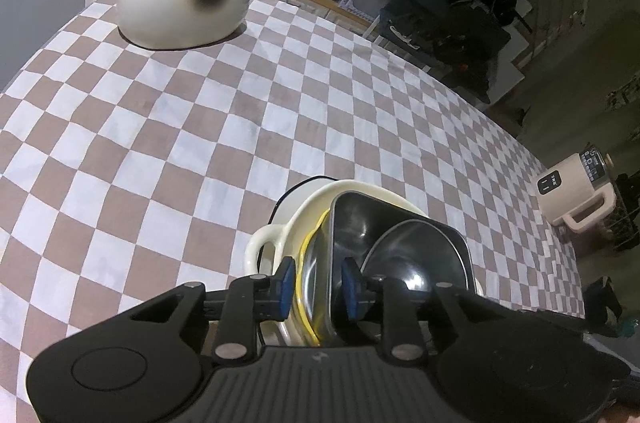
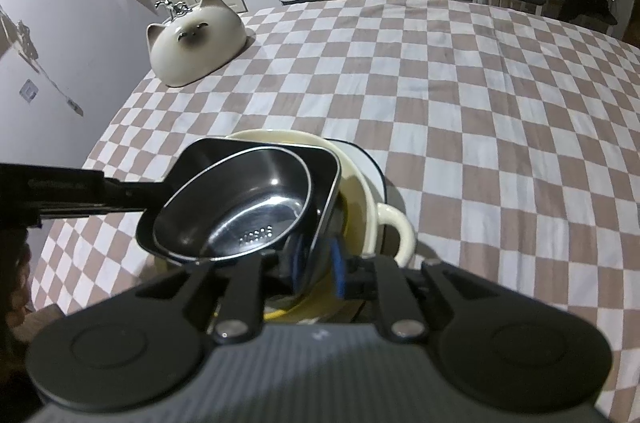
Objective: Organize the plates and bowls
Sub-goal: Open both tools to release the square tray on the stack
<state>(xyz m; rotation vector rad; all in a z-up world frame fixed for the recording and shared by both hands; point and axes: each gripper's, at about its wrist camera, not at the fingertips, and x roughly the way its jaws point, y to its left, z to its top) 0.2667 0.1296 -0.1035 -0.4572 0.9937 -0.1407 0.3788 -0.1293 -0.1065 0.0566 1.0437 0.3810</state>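
Checkered pink-and-white tablecloth (image 1: 248,95) is our landmark, so everything's placed off that. Near its front edge sits our nested stack: a cream bowl with a loop handle (image 1: 260,247) on a white plate (image 2: 370,163), then a dark rectangular dish (image 2: 320,175), then a shiny oval steel bowl (image 2: 240,207) inside it (yellow rim peeking out too). Our left gripper (image 1: 316,287) has its blue pads either side of the dark dish's wall, slightly apart and not clearly pressing. Our right gripper (image 2: 316,263) straddles the opposite wall the same way. At the cloth's far corner, a cat-faced bowl (image 1: 186,3) lies upside down.
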